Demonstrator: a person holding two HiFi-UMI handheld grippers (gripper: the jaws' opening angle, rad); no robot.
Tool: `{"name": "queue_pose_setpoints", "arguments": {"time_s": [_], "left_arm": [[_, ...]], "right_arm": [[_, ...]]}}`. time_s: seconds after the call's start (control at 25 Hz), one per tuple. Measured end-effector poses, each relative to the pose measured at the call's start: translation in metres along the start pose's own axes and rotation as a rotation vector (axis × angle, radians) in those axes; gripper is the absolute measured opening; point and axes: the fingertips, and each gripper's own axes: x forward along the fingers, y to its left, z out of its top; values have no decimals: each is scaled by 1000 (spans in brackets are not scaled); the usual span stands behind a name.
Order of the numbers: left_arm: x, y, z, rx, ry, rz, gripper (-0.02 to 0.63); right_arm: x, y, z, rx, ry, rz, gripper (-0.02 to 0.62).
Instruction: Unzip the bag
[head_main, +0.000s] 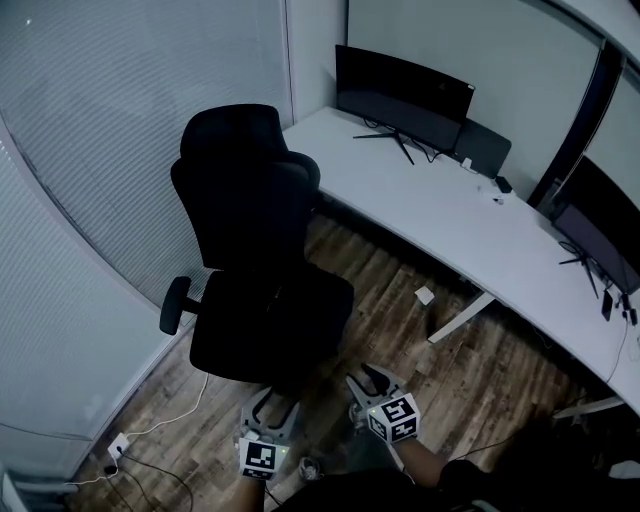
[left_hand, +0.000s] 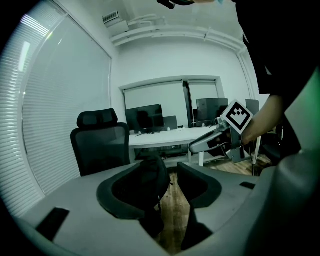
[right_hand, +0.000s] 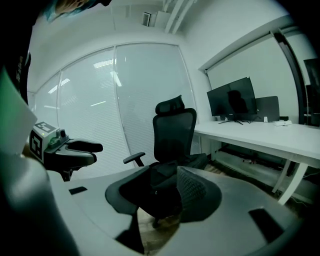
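A black office chair (head_main: 245, 210) stands on the wooden floor, just ahead of both grippers. A black bag (left_hand: 150, 175) lies as a dark lump on its seat, also seen in the right gripper view (right_hand: 162, 182). No zipper can be made out, and in the head view the bag blends into the black seat. My left gripper (head_main: 274, 402) hangs low in front of the seat, open, with nothing between its pads (left_hand: 172, 182). My right gripper (head_main: 368, 380) is beside it on the right, likewise open and empty (right_hand: 165, 192), short of the bag.
A long white desk (head_main: 470, 230) runs behind the chair with a monitor (head_main: 400, 95) and a second monitor (head_main: 600, 235) at the right. A wall of blinds curves along the left. A socket with cables (head_main: 118, 445) and a small white item (head_main: 424, 295) lie on the floor.
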Motion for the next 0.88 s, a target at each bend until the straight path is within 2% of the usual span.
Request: {"name": "queue_pose_setpoints", "arguments": {"time_s": [0.24, 0.44, 0.72, 0.88], "left_arm": [[42, 11, -20, 27, 63, 21, 241], [76, -1, -34, 68, 98, -24, 249], [114, -11, -61, 225, 182, -98, 251], [131, -12, -74, 275, 230, -125, 255]], "right_arm": [[40, -25, -14, -27, 62, 43, 155], [67, -45, -36, -64, 111, 91, 172], [104, -69, -71, -102, 165, 173, 173], [121, -72, -88, -129, 213, 232, 173]]}}
